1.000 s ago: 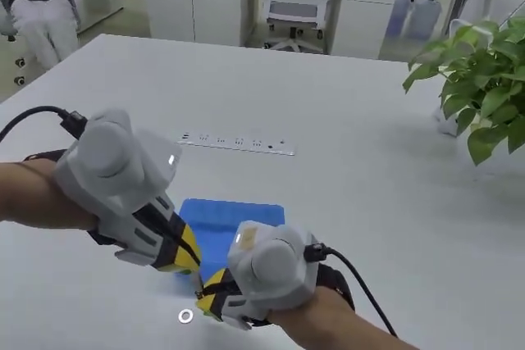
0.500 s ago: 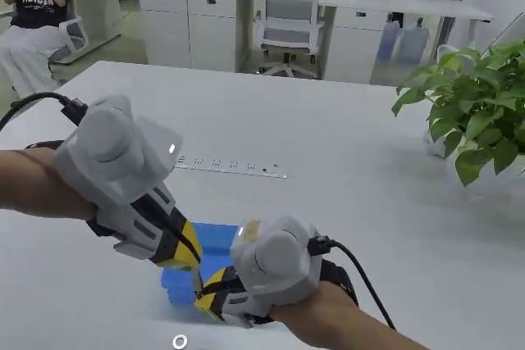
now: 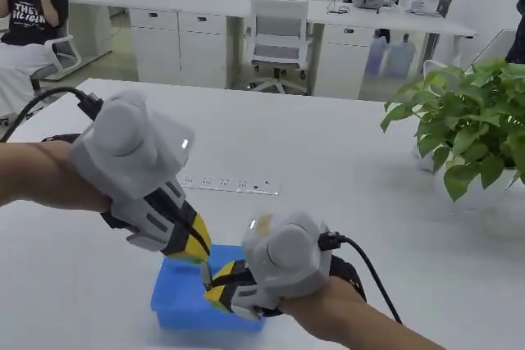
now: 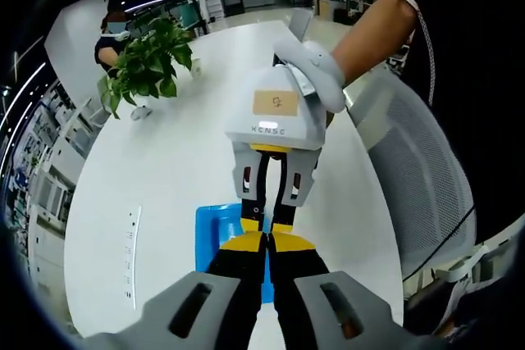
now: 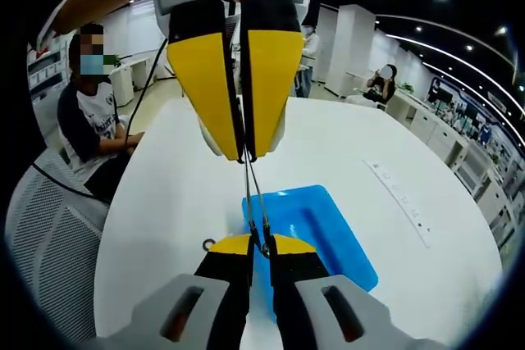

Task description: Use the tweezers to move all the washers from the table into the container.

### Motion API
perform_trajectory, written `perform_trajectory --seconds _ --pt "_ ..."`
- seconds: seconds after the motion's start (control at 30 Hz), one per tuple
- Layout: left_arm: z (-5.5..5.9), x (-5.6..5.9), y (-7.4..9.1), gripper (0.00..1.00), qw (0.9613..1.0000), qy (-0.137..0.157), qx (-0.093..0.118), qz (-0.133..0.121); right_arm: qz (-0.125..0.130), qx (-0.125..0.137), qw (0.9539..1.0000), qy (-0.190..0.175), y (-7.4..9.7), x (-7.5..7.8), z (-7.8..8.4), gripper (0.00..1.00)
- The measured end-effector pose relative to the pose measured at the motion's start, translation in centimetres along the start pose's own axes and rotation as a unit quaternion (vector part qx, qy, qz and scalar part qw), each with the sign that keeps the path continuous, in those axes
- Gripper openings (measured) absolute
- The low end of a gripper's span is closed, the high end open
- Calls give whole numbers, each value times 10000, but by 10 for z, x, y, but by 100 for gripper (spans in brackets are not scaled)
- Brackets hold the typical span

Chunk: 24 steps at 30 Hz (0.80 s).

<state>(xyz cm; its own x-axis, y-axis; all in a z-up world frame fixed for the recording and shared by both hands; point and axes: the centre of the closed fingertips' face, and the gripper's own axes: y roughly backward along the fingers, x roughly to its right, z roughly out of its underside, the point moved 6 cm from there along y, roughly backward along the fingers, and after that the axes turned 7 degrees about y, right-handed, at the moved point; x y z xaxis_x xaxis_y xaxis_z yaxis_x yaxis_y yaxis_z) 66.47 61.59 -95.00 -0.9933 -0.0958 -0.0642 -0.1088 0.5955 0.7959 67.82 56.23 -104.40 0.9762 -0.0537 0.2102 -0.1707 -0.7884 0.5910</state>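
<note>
Tweezers hang above the container, pointing down toward its edge, in the right gripper view. The left gripper has its yellow jaws pressed together on the upper end. The right gripper has its jaws drawn in narrow on the lower end, near the tips, with the two thin legs between the pads.

In that same view one washer lies flat on the table just outside the container's edge, on the side away from the power strip. It is close beside the right gripper's jaw and apart from the tweezer tips.

In the head view the container is a shallow blue tray on the white table. The left gripper reaches down over its far edge. The right gripper comes in across it from the side toward the plant, so the two pairs of jaws nearly meet above the tray. The power strip lies beyond the container, near it. The plant stands well apart from it, at the table's edge.

In the left gripper view the left gripper shows its pads together. The right gripper faces it tip to tip, over the container.
</note>
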Motion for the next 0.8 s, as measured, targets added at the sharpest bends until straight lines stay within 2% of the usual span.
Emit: perform_trajectory --seconds 0.43,0.8 --pt "2 -20 -16 5 10000 -70 45 -48 126 -74 9999 26 -6 21 16 9" --pt "8 -33 -27 5 10000 -68 15 -31 144 -99 9998 -42 -16 30 27 9"
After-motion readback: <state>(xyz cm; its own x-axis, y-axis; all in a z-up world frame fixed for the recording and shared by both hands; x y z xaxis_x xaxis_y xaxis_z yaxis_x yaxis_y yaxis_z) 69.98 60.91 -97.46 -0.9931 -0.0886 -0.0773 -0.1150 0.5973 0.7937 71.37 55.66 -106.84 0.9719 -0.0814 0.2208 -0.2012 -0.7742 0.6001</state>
